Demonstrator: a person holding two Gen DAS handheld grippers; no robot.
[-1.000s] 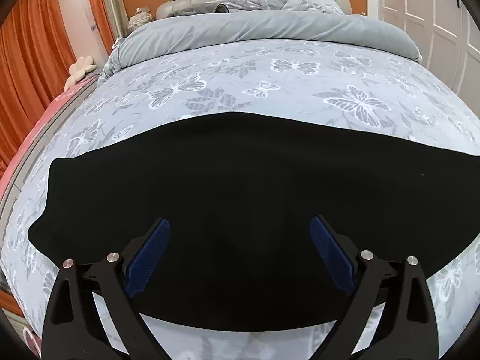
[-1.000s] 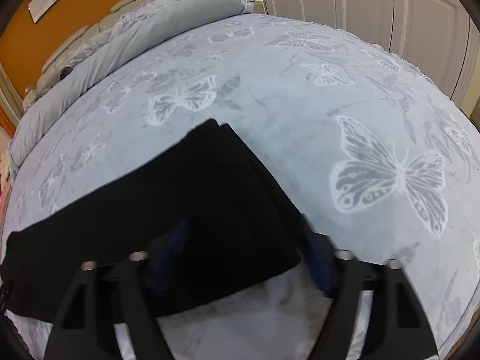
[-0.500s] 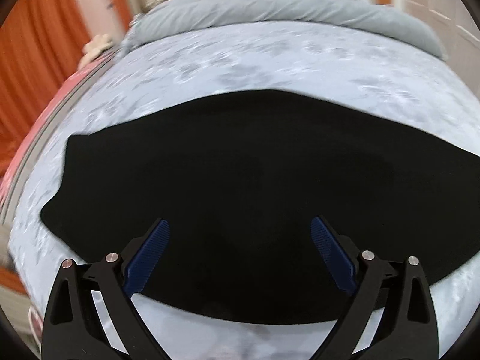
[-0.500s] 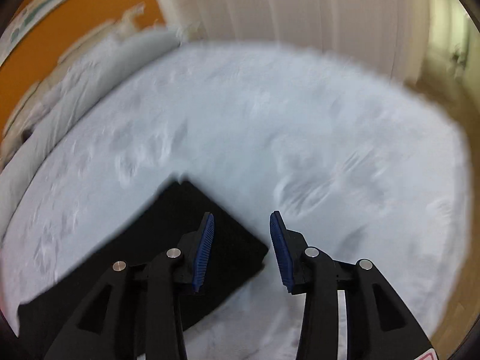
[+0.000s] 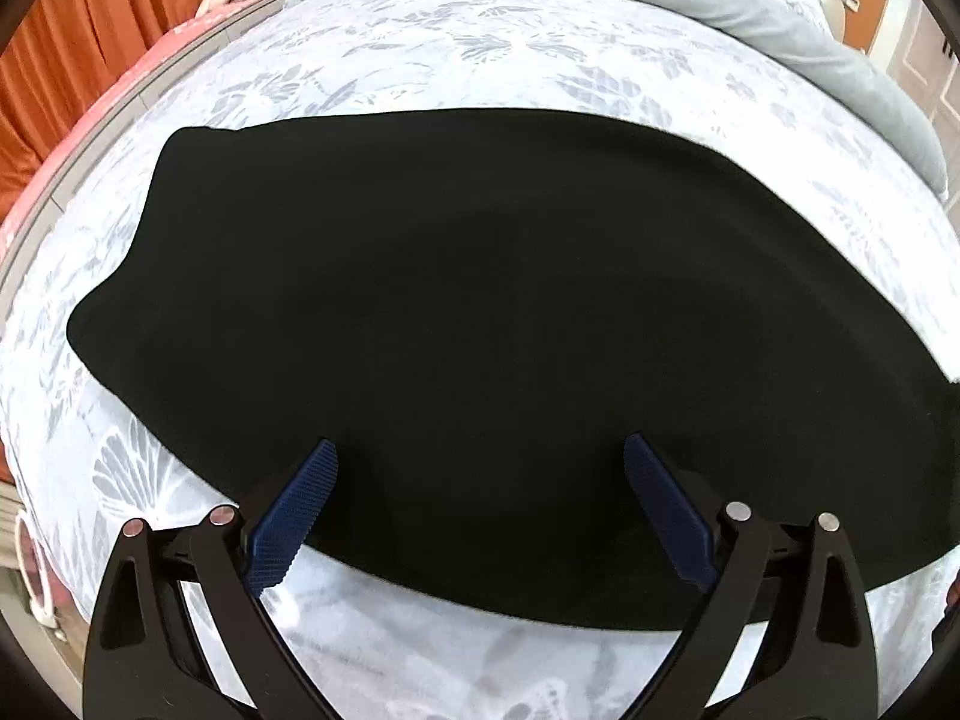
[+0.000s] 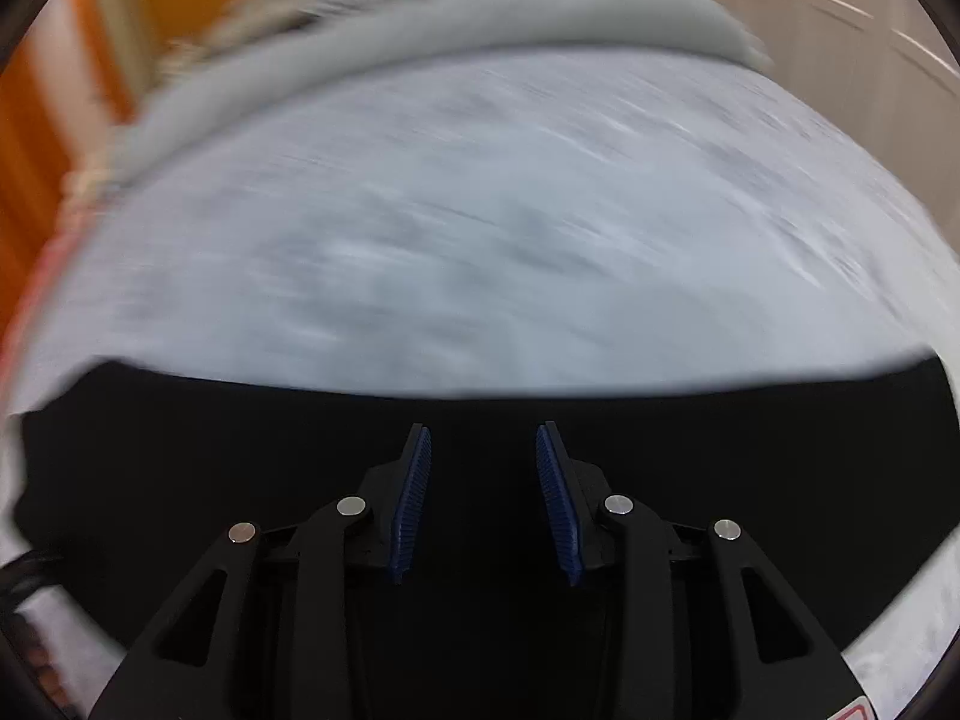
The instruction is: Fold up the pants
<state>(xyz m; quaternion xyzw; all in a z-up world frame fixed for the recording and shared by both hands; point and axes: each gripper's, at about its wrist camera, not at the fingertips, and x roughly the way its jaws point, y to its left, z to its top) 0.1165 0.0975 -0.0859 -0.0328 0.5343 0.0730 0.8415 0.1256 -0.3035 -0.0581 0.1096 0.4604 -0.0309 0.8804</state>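
The black pants (image 5: 468,324) lie flat across the butterfly-print bed, folded lengthwise into a long band. My left gripper (image 5: 480,450) is wide open and empty, held over the near edge of the pants. In the right wrist view, which is motion-blurred, the pants (image 6: 180,450) fill the lower part. My right gripper (image 6: 483,438) is partly open and empty, held over the black cloth. I cannot tell whether either gripper touches the fabric.
The grey bedspread (image 5: 420,60) stretches beyond the pants to a rolled grey duvet (image 5: 750,6) at the headboard end. Orange curtains (image 5: 54,60) hang at the left. White wardrobe doors (image 6: 870,30) stand at the right.
My right gripper has narrowed its jaws and swung left from the pants' end to over the middle of the cloth. My left gripper has turned a little left, still wide open.
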